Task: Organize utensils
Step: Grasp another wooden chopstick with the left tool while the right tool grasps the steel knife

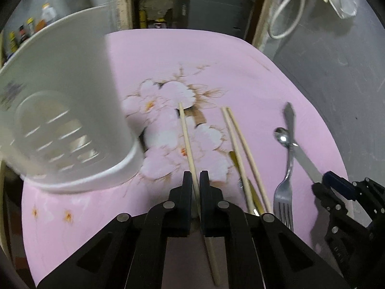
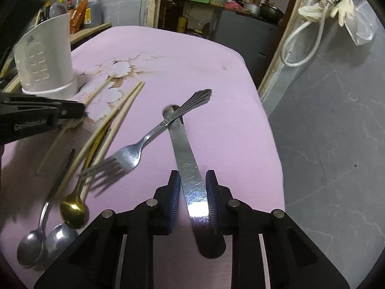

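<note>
My left gripper is shut on a single wooden chopstick, which runs between its fingers over the pink flowered tablecloth. A white slotted utensil holder stands close at the left, blurred. In the right wrist view my right gripper is shut on the blade of a black-handled knife. A fork lies across the knife's far end, its tines blurred. A pair of chopsticks, a gold spoon and two silver spoons lie to the left of the fork.
The table's right edge drops off beside a grey wall, where a white hose and gloves hang. Bottles stand on a shelf behind the holder. A dark doorway with shelves lies beyond the far edge.
</note>
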Available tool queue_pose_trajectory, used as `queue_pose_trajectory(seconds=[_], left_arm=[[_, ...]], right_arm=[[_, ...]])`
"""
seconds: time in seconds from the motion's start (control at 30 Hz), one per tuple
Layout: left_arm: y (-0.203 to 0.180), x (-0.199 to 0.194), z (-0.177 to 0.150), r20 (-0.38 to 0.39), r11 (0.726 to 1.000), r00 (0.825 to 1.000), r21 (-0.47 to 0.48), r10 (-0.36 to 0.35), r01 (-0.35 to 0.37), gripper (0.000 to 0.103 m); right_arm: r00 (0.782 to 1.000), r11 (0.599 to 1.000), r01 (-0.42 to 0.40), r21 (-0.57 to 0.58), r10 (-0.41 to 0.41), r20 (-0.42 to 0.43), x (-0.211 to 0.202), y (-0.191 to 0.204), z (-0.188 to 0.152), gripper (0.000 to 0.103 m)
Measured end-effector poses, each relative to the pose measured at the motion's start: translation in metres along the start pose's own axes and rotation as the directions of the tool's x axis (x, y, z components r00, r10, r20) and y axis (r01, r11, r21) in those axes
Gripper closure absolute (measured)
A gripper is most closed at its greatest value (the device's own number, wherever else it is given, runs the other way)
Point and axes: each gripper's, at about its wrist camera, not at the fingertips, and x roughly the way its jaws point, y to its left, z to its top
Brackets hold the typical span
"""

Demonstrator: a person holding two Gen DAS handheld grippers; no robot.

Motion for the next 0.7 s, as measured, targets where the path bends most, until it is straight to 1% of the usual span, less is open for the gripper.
queue_pose_trajectory(seconds=[0.03,0.13,0.2,0.23,0.3,0.37,0.43,0.53,0.6,0.7], left_arm=[[0.005,-0.004,-0.002,0.001,1.000,1.000,-0.023,0.012,-0.012,0.098],[0.021,-0.012,-0.007,-0.008,0.996,1.000,-0.091,0.013,-0.014,0.096],[0.029,-0.016,-0.009,-0.004,0.993,0.999,-0.116,-0.033,0.032,0.096],[0.031,-0.018,-0.008,-0.004,0.992,0.999,-0.123,-0.039,0.038,0.093],[0.032,-0.018,-0.005,-0.014,0.992,0.999,-0.117,-0.049,0.047,0.093],[0.031,-0.016,-0.002,-0.031,0.993,0.998,-0.107,-0.049,0.046,0.093],[0.032,-0.009,0.005,-0.059,0.991,0.996,-0.117,-0.070,0.063,0.091],[0.038,-0.003,0.017,-0.093,0.986,0.991,-0.148,-0.097,0.082,0.090],[0.039,0.003,0.021,-0.107,0.984,0.990,-0.160,-0.090,0.072,0.089],[0.041,0.005,0.028,-0.123,0.982,0.989,-0.179,-0.087,0.064,0.090]], right_arm=[[1.000,1.000,0.003,0.008,-0.003,-0.004,-0.001,-0.003,-0.001,0.084],[1.000,1.000,-0.002,0.031,0.002,-0.013,-0.003,-0.011,-0.004,0.084],[1.000,0.999,-0.016,0.032,0.016,-0.022,-0.002,-0.012,-0.004,0.084],[0.999,0.999,-0.022,0.028,0.023,-0.024,0.000,-0.012,-0.002,0.084],[0.999,0.999,-0.030,0.017,0.030,-0.021,0.003,-0.012,0.002,0.082],[0.999,0.999,-0.046,0.004,0.046,-0.014,0.009,-0.012,0.010,0.079],[0.997,0.997,-0.076,-0.004,0.076,-0.017,0.018,-0.011,0.020,0.068],[0.994,0.994,-0.109,-0.024,0.108,-0.017,0.030,-0.008,0.034,0.057],[0.993,0.993,-0.118,-0.031,0.118,-0.014,0.035,-0.008,0.038,0.055],[0.991,0.990,-0.132,-0.038,0.132,-0.011,0.039,-0.010,0.041,0.055]])
